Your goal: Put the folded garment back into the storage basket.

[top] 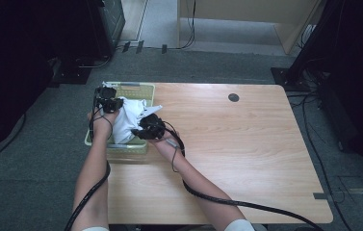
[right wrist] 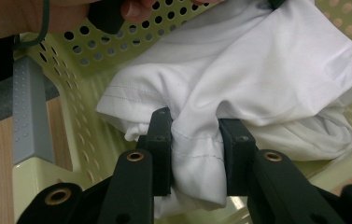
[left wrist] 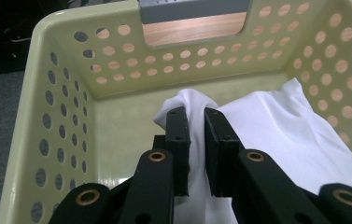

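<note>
A white garment (top: 130, 118) lies bunched in a pale yellow-green perforated basket (top: 142, 90) at the table's left edge. My left gripper (top: 108, 103) is over the basket's far left side, shut on a fold of the white garment (left wrist: 267, 126); the cloth is pinched between its black fingers (left wrist: 178, 135). My right gripper (top: 148, 128) sits at the basket's right rim, shut on a thicker hemmed bunch of the garment (right wrist: 239, 79) squeezed between its fingers (right wrist: 160, 140). The basket wall (left wrist: 61, 93) surrounds the left gripper.
The basket (right wrist: 85, 79) has grey handles (right wrist: 28, 112) at its ends. The wooden table (top: 246, 144) stretches to the right, with a round cable hole (top: 233, 97). Cables trail from both grippers toward the near edge. Grey carpet surrounds the table.
</note>
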Available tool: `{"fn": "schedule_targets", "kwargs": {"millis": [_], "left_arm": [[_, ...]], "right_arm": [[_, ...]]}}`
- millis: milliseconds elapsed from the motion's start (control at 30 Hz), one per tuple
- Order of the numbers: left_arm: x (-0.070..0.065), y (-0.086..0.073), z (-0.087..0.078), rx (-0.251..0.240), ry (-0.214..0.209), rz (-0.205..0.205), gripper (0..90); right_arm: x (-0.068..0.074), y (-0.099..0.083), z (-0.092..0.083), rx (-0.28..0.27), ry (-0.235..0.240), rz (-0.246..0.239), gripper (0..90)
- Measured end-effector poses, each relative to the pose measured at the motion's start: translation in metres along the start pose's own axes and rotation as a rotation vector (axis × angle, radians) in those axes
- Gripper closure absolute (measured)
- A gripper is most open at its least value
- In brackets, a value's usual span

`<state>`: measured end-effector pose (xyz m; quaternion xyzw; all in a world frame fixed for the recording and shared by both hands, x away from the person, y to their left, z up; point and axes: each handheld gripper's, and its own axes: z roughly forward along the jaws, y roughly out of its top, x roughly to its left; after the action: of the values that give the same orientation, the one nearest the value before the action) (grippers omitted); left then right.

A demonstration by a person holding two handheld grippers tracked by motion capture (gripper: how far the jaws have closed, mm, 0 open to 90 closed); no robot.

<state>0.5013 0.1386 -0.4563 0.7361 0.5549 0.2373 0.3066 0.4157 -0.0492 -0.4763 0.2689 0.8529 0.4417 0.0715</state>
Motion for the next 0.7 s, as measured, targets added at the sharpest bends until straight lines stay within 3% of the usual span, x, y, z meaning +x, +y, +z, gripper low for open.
{"fn": "schedule_targets", "kwargs": {"millis": [367, 500, 700], "left_arm": [[0.002, -0.006, 0.009, 0.007, 0.002, -0.013, 82.5], [0.004, -0.010, 0.012, 0.015, 0.009, -0.019, 82.4], [0.005, -0.010, 0.013, 0.019, 0.014, -0.012, 82.3]], "right_arm": [[0.006, -0.001, -0.003, 0.012, -0.024, -0.046, 59.2], [0.011, -0.003, -0.009, 0.007, -0.027, -0.074, 57.6], [0.012, -0.001, -0.013, -0.001, -0.031, -0.076, 56.1]]}}
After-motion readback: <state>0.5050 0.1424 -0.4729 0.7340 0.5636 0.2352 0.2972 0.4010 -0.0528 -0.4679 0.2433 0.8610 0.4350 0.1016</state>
